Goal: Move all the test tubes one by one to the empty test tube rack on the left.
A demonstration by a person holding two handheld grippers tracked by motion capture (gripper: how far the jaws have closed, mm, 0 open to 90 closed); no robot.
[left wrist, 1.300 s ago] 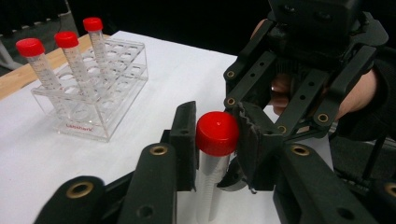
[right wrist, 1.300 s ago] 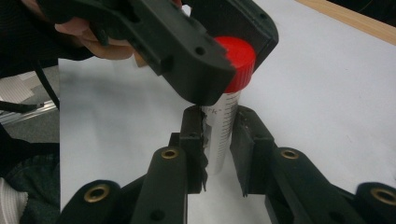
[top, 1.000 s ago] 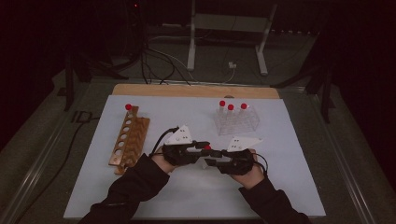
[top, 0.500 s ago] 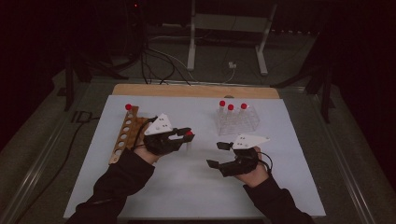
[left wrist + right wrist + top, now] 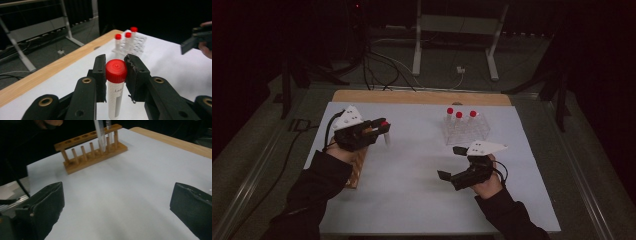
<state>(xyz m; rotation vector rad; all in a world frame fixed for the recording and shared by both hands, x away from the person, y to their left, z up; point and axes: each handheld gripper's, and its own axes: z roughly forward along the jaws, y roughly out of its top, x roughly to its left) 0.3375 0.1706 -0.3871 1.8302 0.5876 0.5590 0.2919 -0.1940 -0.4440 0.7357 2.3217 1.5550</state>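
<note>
My left tongs (image 5: 115, 75) pinch a red-capped tube (image 5: 115, 85) just under its cap, the wooden rack (image 5: 357, 167) beneath them. My right tongs (image 5: 117, 207) have just been opening and stand spread, nothing between them.

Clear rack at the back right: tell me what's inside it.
The clear rack holds three upright red-capped tubes, side by side. Through its see-through walls I cannot tell which holes they sit in, nor whether the tubes hold anything.

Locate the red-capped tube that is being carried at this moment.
In the high view the tube hangs left of centre, clamped just under its cap in the left gripper, above the white mat beside the wooden rack.
</note>
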